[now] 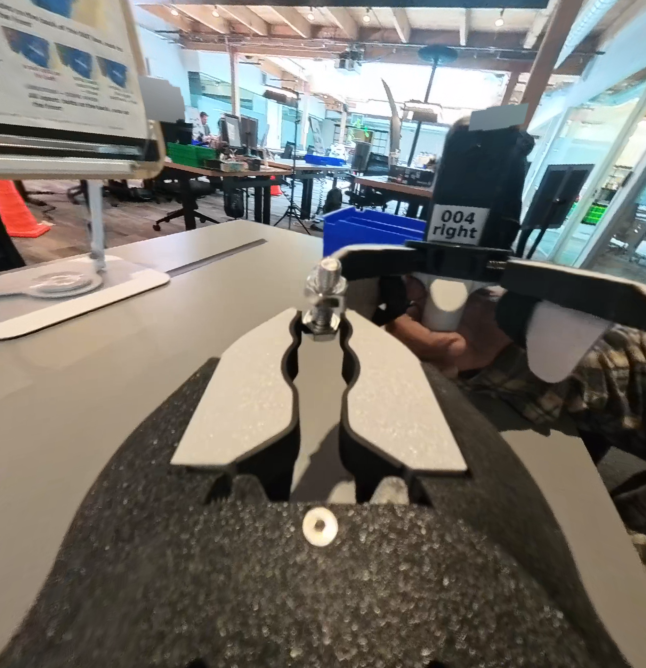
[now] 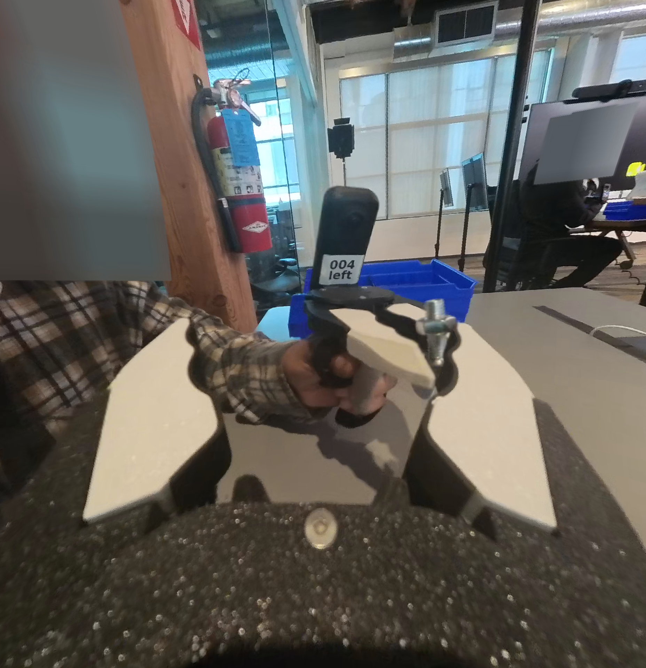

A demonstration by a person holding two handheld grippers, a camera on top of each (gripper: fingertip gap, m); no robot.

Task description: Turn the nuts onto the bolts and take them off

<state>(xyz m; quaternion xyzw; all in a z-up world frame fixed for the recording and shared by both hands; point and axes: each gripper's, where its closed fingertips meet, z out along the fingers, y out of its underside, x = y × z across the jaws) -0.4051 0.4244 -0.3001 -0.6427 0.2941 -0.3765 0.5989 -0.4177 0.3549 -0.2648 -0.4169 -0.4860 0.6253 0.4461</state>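
A silver bolt stands upright, threaded end up, with its lower end pinched between the tips of my left gripper, a little above the grey table. A flanged nut sits high on the thread, with another nut just under it. My right gripper is wide open, and one fingertip is next to the bolt's top. In the right wrist view, the right gripper frames the left gripper, the bolt and the nut.
A blue bin stands on the table behind the grippers and also shows in the right wrist view. A sign stand on a flat base is at the left. A slot and a white cable cross the table.
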